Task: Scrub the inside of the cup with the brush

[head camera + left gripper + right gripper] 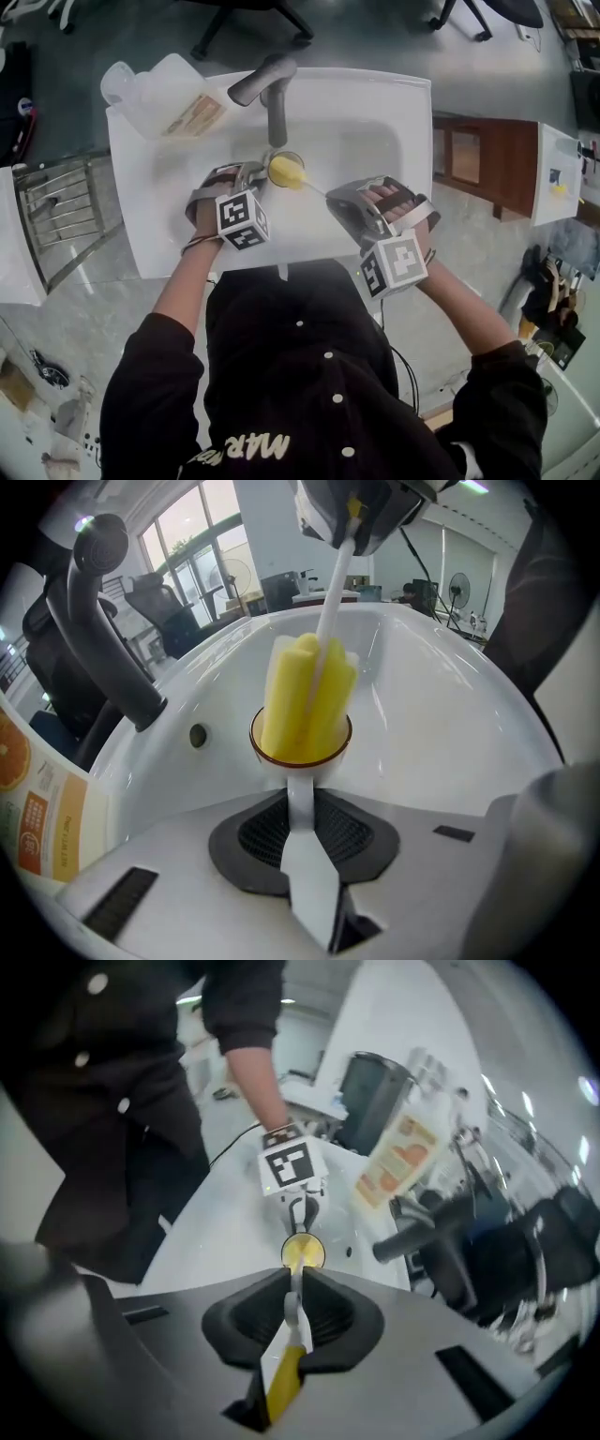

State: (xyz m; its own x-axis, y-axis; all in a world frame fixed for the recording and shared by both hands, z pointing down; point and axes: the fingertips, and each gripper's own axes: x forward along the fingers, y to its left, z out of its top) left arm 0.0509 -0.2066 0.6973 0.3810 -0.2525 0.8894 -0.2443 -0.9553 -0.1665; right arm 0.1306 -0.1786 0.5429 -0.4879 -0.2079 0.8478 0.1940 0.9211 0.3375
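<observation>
Nearest the person, the right gripper is clamped on the slim handle of the brush, whose shaft runs away from its jaws toward the far left. Just beyond, the left gripper pinches the white handle of the cup, which sits in the basin of the sink, just in front of the faucet. The cup's mouth faces the right jaws along the brush's long axis, so the stroke should follow that line. The left gripper view shows the yellow sponge head only partly inside the mouth. The head view does not show that depth.
</observation>
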